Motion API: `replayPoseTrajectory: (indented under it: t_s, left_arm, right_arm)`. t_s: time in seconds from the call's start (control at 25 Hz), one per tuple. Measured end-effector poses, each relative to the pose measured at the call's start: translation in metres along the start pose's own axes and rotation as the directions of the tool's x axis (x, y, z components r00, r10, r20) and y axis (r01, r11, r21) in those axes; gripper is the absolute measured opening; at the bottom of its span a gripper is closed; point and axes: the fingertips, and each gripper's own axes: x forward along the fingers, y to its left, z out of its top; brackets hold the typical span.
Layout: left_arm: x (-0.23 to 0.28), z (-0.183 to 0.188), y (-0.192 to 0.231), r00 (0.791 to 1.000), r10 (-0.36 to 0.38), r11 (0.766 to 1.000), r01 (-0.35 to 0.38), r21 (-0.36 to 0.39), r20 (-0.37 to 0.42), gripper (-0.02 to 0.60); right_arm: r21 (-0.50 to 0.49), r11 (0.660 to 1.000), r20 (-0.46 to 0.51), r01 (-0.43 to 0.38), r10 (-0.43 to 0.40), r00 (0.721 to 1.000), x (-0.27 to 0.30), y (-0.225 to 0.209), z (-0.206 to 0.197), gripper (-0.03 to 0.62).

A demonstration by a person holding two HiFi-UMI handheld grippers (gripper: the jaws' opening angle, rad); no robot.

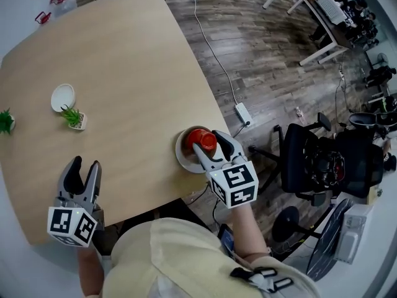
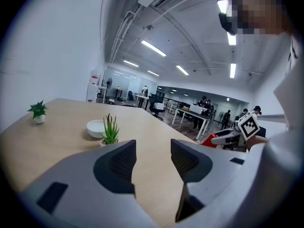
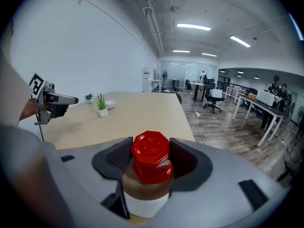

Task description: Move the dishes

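Red-capped jar (image 1: 202,138) on a white plate (image 1: 181,158), with the right gripper (image 3: 151,158) around it.
The plate sits at the wooden table's (image 1: 124,73) near edge, and the right gripper's 2 jaws seem to press the cap from either side. The left gripper (image 1: 84,166) hangs over the table's near corner, jaws spread wide with nothing between them, well apart from a white bowl (image 1: 62,96) and a potted plant (image 1: 73,117).

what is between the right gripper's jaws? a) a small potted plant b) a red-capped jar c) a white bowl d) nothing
b: the right gripper view shows the red-capped jar standing between the jaws of the right gripper, with the white bowl and potted plant far across the table.
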Motion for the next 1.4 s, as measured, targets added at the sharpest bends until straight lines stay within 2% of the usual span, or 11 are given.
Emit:
replayPoseTrajectory:
  t_s: [0.12, 0.24, 0.36, 0.48, 0.56, 0.76, 1.0, 1.08, 1.24, 1.4]
  left_arm:
    - [-0.004, 0.010, 0.002, 0.999, -0.035, 0.999, 0.034, 0.026, 0.030, 0.216]
    - [-0.011, 0.018, 0.006, 0.996, -0.056, 0.998, 0.055, 0.025, 0.067, 0.216]
    - [-0.016, 0.028, 0.007, 0.992, -0.079, 0.997, 0.076, 0.032, 0.096, 0.215]
    - [-0.021, 0.031, 0.008, 0.990, -0.094, 0.993, 0.086, 0.079, 0.104, 0.215]
    - [-0.027, 0.034, 0.009, 0.989, -0.101, 0.991, 0.090, 0.104, 0.111, 0.215]
    - [-0.037, 0.038, 0.011, 0.989, -0.109, 0.980, 0.090, 0.175, 0.102, 0.215]
    - [-0.042, 0.041, -0.001, 0.982, -0.166, 0.966, 0.144, 0.214, 0.086, 0.215]
    - [-0.043, 0.042, -0.004, 0.982, -0.168, 0.957, 0.143, 0.251, 0.083, 0.215]
    - [-0.043, 0.039, -0.009, 0.982, -0.176, 0.931, 0.145, 0.335, 0.063, 0.215]
    - [-0.039, 0.030, -0.014, 0.976, -0.215, 0.912, 0.189, 0.363, 0.032, 0.215]
  right_arm:
    - [0.041, 0.999, 0.046, 0.024, -0.026, 0.999, -0.009, -0.004, 0.014, 0.249]
    - [0.113, 0.994, 0.100, 0.003, -0.014, 0.995, -0.018, -0.001, 0.028, 0.249]
    - [0.192, 0.980, 0.165, -0.052, 0.020, 0.986, -0.021, 0.008, 0.045, 0.249]
    - [0.276, 0.952, 0.238, -0.135, 0.069, 0.969, -0.023, 0.018, 0.062, 0.249]
    - [0.342, 0.916, 0.291, -0.210, 0.109, 0.950, -0.024, 0.028, 0.071, 0.249]
    - [0.471, 0.784, 0.399, -0.405, 0.220, 0.890, -0.020, 0.057, 0.091, 0.249]
    - [0.524, 0.654, 0.459, -0.546, 0.323, 0.828, -0.012, 0.087, 0.104, 0.249]
    - [0.534, 0.612, 0.477, -0.584, 0.352, 0.805, -0.012, 0.095, 0.108, 0.249]
    - [0.533, 0.554, 0.490, -0.639, 0.414, 0.767, -0.010, 0.115, 0.114, 0.249]
    - [0.533, 0.506, 0.485, -0.678, 0.473, 0.735, -0.008, 0.139, 0.117, 0.249]
